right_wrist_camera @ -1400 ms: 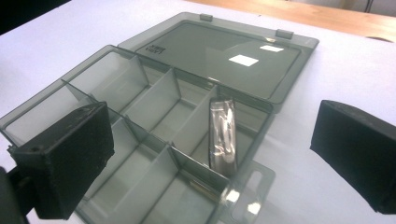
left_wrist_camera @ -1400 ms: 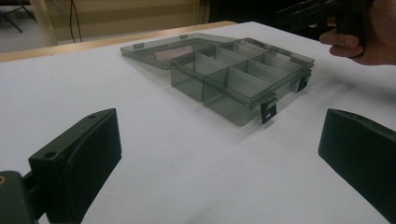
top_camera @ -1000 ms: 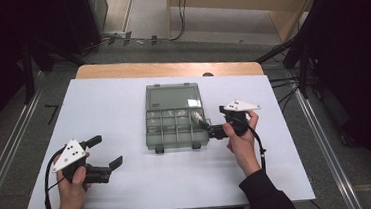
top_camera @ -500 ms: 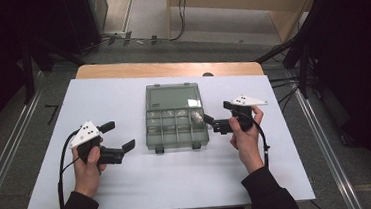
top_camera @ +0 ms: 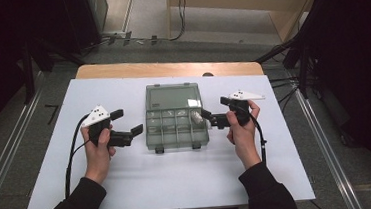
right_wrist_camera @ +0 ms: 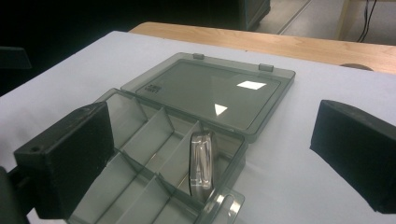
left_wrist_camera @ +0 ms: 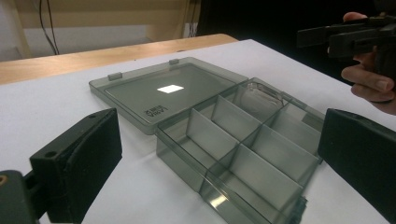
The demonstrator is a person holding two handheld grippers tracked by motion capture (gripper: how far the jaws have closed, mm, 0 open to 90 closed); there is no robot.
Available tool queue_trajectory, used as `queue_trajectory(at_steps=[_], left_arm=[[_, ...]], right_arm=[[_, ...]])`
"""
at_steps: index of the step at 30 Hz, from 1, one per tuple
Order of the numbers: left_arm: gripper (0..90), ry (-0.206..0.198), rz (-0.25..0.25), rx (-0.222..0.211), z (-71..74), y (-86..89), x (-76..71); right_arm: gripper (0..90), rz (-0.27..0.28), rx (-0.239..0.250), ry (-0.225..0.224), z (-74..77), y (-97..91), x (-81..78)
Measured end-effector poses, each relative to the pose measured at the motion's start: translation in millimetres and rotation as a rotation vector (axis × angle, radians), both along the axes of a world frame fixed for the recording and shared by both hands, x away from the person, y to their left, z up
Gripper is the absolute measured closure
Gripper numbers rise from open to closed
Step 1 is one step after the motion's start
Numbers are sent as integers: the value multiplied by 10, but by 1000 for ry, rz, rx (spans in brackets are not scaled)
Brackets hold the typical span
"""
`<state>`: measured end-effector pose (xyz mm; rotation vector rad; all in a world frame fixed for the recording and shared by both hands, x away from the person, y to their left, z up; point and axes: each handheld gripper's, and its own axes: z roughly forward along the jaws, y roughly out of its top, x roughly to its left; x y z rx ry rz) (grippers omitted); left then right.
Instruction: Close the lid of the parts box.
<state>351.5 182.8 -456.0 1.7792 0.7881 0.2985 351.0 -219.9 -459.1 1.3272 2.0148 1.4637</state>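
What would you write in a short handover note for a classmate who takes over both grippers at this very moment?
Left gripper: open, holding nothing, just left of the organiser box.
Right gripper: open, holding nothing, at the box's right edge.
Box: on the white table, lid laid flat open behind the compartments.
Roll of clear tape: standing on edge in the compartment nearest the right gripper; the other compartments look empty.
Done: tape is in the box.
Left, probably: swing the lid over and latch it shut.
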Motion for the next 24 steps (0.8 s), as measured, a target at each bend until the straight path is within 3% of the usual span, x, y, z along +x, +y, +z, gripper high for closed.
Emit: queue_trajectory(at_steps=[6, 15, 24], left_arm=[[0, 6, -4, 18, 12, -98, 150], [0, 39, 8, 7, 1, -192, 345], [37, 80, 64, -9, -28, -222, 537]], right_arm=[[0, -10, 23, 2, 11, -31, 55], [0, -16, 50, 27, 0, -66, 162], [0, -4, 62, 50, 12, -21, 298]])
